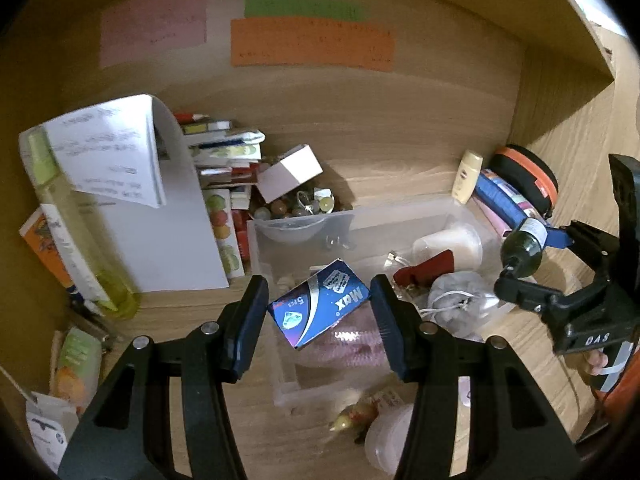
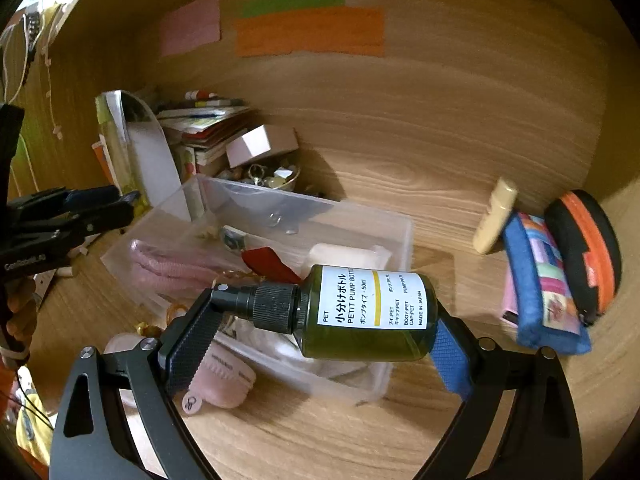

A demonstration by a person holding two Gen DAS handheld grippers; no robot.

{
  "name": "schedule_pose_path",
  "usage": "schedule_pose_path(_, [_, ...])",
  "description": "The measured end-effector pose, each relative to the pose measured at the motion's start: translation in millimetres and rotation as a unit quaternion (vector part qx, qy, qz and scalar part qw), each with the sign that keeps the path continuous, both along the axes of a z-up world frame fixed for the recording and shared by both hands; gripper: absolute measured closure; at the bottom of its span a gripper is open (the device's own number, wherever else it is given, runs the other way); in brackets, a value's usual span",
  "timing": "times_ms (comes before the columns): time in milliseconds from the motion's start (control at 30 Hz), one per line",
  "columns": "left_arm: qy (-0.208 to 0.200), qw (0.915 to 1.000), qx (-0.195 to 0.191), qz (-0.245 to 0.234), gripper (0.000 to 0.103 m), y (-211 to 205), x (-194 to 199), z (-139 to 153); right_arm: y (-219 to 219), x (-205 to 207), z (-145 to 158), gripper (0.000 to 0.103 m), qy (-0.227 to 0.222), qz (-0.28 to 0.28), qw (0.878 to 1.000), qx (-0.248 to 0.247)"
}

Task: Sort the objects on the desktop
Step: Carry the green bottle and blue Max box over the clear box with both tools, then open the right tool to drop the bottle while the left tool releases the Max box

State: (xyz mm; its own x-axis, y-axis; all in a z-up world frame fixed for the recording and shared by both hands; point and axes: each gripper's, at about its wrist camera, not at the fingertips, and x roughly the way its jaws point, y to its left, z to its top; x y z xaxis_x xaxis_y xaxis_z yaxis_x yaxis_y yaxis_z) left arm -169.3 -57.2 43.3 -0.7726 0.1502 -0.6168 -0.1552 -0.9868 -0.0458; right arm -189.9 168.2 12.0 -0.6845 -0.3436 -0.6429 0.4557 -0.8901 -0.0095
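Observation:
My left gripper (image 1: 320,312) is shut on a small blue "Max" box (image 1: 318,308) and holds it tilted above the clear plastic bin (image 1: 264,248). My right gripper (image 2: 320,320) is shut on a green pump bottle (image 2: 368,312) with a white label, held sideways, black pump to the left, over the bin's (image 2: 400,232) near right part. The right gripper with the bottle (image 1: 524,248) also shows at the right of the left wrist view. The left gripper (image 2: 80,216) shows at the left edge of the right wrist view.
The bin holds a pink knit item (image 2: 176,268), a red tag (image 2: 268,264) and white pouches (image 1: 452,300). Books and papers (image 1: 168,216), a tall yellow spray bottle (image 1: 76,232) and a bowl of trinkets (image 1: 304,204) stand left. A cream tube (image 2: 496,216), blue pouch (image 2: 544,288) and orange-black case (image 2: 588,256) lie right.

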Motion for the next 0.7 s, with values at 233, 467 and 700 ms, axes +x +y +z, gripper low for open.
schedule_pose_path(233, [-0.024,0.9997,0.002,-0.009,0.050,5.3,-20.6,-11.4,-22.3,-15.9,-9.1,0.009,-0.008,0.024,1.000,0.014])
schedule_pose_path(467, [-0.050,0.9986,0.005,-0.018,0.050,10.2,-36.6,-24.8,-35.8,-24.9,-22.6,0.009,-0.025,0.035,0.999,0.028])
schedule_pose_path(700, [-0.062,0.9979,0.007,-0.015,0.048,12.4,-40.9,-29.2,-39.9,-26.7,-27.8,0.009,-0.035,0.034,0.998,0.044])
